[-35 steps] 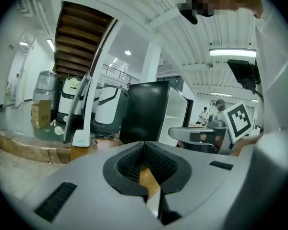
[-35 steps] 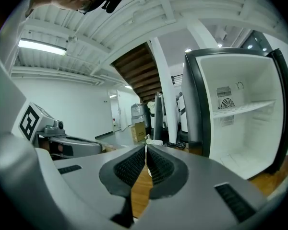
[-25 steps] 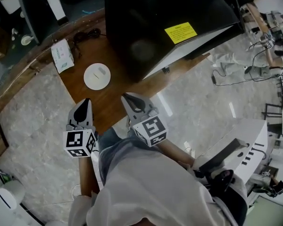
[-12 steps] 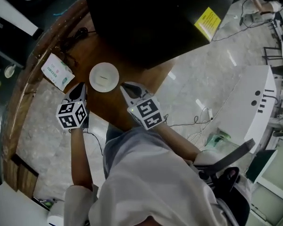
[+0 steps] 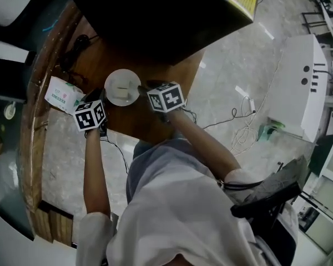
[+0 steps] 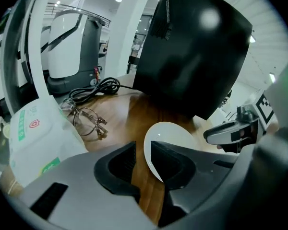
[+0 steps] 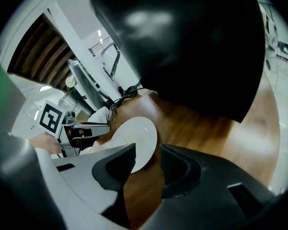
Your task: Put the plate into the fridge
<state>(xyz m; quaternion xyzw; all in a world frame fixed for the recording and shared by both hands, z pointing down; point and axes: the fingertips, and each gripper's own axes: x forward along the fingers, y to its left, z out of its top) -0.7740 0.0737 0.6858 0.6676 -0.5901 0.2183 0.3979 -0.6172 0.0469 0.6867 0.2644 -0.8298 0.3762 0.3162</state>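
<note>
Head view: we see the plate [image 5: 122, 87] on the wooden table [image 5: 147, 123].
Left gripper [image 6: 142, 152]: jaws opening, plate rim just ahead, ungripped.
Right gripper [image 7: 148, 159]: jaws opening, nothing held.

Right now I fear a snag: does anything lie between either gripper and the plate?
Nothing visible does. The left gripper and right gripper flank the plate, jaws opening with its rim at each gap; the glasses lie off to the side.
</note>
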